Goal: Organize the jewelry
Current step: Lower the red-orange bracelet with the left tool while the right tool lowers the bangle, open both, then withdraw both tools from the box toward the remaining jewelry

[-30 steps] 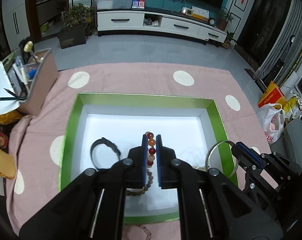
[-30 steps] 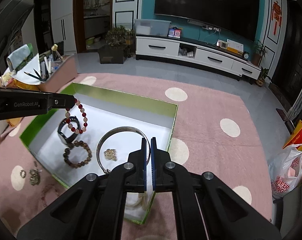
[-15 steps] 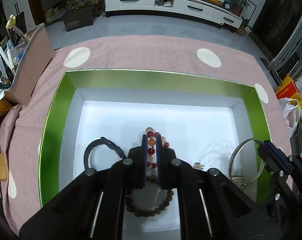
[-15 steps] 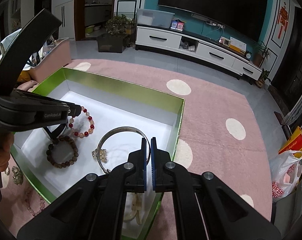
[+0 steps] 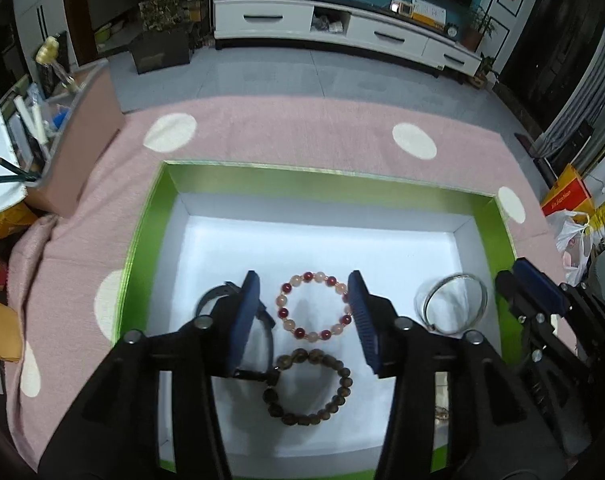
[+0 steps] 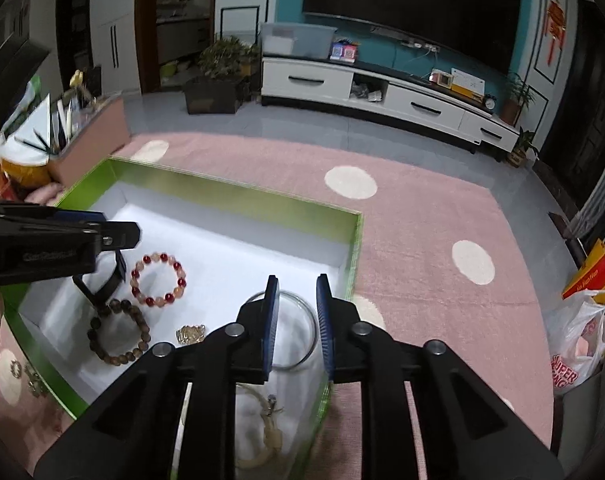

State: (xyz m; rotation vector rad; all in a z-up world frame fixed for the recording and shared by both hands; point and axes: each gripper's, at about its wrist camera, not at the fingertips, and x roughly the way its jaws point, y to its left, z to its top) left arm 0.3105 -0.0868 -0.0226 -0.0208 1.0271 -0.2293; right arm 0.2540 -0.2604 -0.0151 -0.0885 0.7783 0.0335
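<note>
A red-and-pink bead bracelet lies flat on the white floor of the green-rimmed box. My left gripper hangs just over it, jaws opening, pads clear of the beads on either side. Close by in the box lie a brown bead bracelet, a black band and a small gold piece. A silver bangle rests under my right gripper, whose jaws are opening on nothing. A cream cord lies nearer the camera.
The box sits on a pink cloth with white dots. A pink holder with pens stands at the back left. Loose jewelry lies on the cloth left of the box. A plastic bag sits off to the right.
The left gripper sank into the box and let go of the red-and-pink bracelet, which now lies flat. Both pairs of jaws were shut and have parted.
</note>
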